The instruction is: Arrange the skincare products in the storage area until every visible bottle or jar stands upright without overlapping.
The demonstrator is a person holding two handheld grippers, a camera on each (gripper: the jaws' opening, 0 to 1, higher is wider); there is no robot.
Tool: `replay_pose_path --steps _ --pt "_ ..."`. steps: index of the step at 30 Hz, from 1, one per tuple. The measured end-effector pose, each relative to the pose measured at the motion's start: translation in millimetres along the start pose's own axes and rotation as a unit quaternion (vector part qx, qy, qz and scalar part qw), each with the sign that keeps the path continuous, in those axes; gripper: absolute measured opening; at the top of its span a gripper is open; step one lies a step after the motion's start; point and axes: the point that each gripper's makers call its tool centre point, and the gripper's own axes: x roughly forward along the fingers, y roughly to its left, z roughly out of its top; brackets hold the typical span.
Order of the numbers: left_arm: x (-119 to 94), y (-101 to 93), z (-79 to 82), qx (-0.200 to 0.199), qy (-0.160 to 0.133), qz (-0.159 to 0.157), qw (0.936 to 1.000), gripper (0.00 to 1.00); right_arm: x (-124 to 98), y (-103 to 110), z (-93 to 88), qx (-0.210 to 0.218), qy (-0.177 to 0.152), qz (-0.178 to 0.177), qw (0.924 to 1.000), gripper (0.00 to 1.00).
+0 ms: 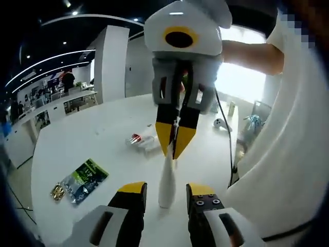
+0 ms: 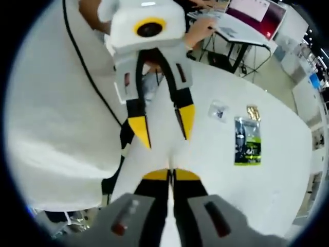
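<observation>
Between your two hand-held grippers, a slim white bottle (image 1: 167, 180) stands upright on the tabletop (image 1: 77, 139); its long axis runs vertical, narrow neck up, wider base down on the surface; its body looks smooth and glossy, tapering toward the top. Your right hand-held gripper (image 1: 175, 149) comes down from above in the left gripper view, its yellow-tipped black jaws clenched around the bottle's neck; in the right gripper view the same jaws (image 2: 171, 176) sit pressed close together with only a thin slit between them. Your left hand-held gripper (image 1: 167, 188) is released, jaws spread apart on either side of the bottle's base without touching it; it shows again in the right gripper view (image 2: 162, 136), jaws wide. Farther out on the round white tabletop lies a clear tube with red print (image 1: 141, 139), on its side; a flat green-and-black foil packet (image 1: 85, 177) lies near a small gold wrapper (image 1: 57, 192); a small white round object (image 1: 220, 123) rests near the far edge.
</observation>
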Motion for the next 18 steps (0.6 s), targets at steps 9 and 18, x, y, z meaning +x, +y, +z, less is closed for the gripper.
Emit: replay_pose_path --steps 9,18 --pt "-4 3.5 2.8 -0.021 -0.015 0.010 0.9996 0.32 -4 -18 -7.4 0.018 0.001 -0.012 0.9998 0.01" --pt "-6 -0.1 -0.8 -0.027 -0.012 0.010 0.9995 0.32 -16 -49 -15.0 0.027 0.003 -0.032 0.9991 0.01"
